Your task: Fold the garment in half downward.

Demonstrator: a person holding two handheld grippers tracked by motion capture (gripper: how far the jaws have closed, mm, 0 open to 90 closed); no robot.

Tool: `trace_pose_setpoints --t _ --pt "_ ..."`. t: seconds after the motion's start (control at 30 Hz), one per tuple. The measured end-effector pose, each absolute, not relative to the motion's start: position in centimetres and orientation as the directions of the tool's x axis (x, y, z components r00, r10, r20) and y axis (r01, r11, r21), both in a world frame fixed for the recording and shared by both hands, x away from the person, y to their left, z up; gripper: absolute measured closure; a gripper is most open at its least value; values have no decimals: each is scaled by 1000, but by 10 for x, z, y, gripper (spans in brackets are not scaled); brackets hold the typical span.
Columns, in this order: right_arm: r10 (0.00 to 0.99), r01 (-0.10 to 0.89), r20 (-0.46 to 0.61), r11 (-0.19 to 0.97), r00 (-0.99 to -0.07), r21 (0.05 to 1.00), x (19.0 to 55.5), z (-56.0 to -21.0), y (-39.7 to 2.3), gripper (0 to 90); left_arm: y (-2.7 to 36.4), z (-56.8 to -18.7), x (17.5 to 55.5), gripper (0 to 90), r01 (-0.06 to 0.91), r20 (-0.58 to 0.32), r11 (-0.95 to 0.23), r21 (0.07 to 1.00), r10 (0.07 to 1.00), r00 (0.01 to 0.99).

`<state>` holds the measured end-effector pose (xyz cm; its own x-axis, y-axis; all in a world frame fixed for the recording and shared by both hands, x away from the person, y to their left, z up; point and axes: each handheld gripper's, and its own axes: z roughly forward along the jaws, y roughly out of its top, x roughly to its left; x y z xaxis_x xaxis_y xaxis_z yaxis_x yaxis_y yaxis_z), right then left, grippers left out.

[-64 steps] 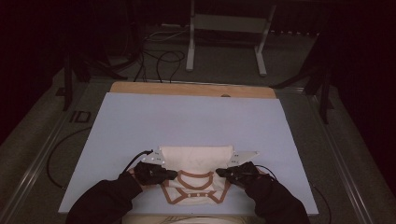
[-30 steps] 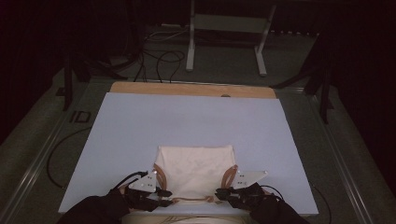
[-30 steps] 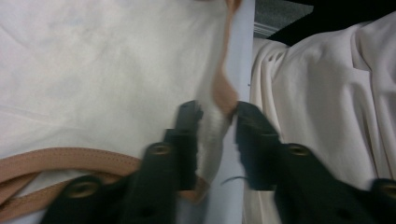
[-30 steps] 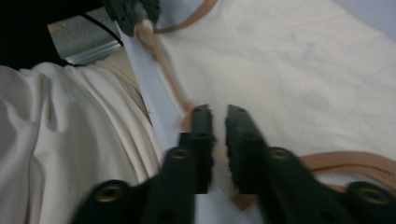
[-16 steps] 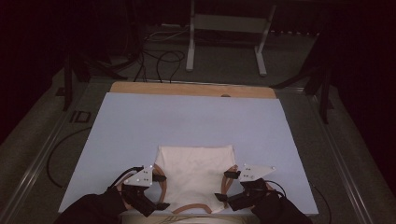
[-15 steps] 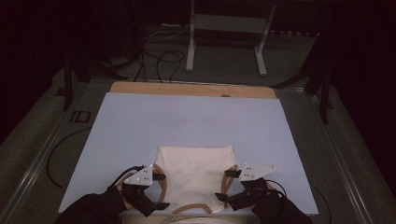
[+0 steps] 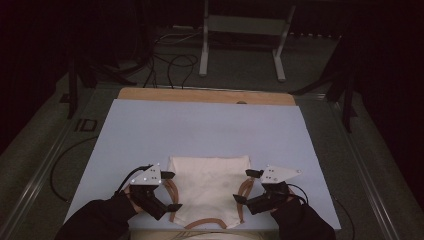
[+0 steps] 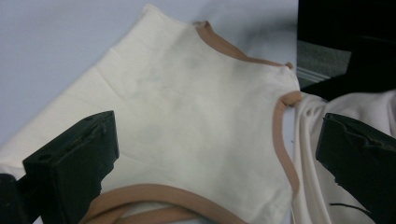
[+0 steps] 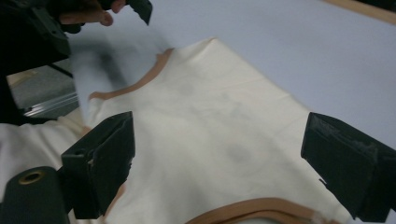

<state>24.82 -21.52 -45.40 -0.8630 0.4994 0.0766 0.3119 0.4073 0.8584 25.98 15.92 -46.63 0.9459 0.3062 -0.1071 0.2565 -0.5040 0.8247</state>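
- High view: a cream garment [image 7: 209, 187] with tan trim lies folded flat on the pale blue table [image 7: 200, 130], at the near edge and about midway between left and right. Its far edge is straight; its tan-edged openings curve along both sides and the near hem.
- High view: the left gripper [image 7: 169, 191] hangs just over the garment's left edge, held by a dark-sleeved hand [image 7: 131, 196] that comes in from the near side. Its jaws have just been opening and now stand wide apart with nothing clamped between them.
- High view: the right gripper [image 7: 246, 186] sits at the garment's right edge, mirroring the left one, with a grey three-cornered plate on top. Its jaws have also just been opening and hold nothing.
- High view: beyond the table's far wooden edge, cables [image 7: 172, 62] lie on the floor beside a white metal stand [image 7: 245, 30].
- Left gripper view: the two black jaws rise from the bottom corners, far apart, and the garment [image 8: 187, 121] lies below the gap between them, free of the pads. Tan trim [image 8: 149, 198] curves along the bottom, and another strip runs down the right side.
- Right gripper view: the jaws are likewise spread wide above the garment [image 9: 210, 135], gripping nothing. Tan trim [image 9: 252, 209] shows at the bottom edge, the blue table [image 9: 299, 51] spreads beyond, and the other hand [image 9: 86, 14] with its gripper appears in the top left corner.
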Motion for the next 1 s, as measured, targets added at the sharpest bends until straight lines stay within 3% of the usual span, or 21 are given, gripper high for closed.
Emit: trace_pose_setpoints --t 0.33,1.0 --pt "526 296 48 398 -849 868 270 -448 -214 98 161 -457 278 2 244 -69 -482 842 352 933" --pt "581 326 46 388 -812 862 305 -447 -218 100 163 -459 313 2 275 -74 -462 843 407 911"
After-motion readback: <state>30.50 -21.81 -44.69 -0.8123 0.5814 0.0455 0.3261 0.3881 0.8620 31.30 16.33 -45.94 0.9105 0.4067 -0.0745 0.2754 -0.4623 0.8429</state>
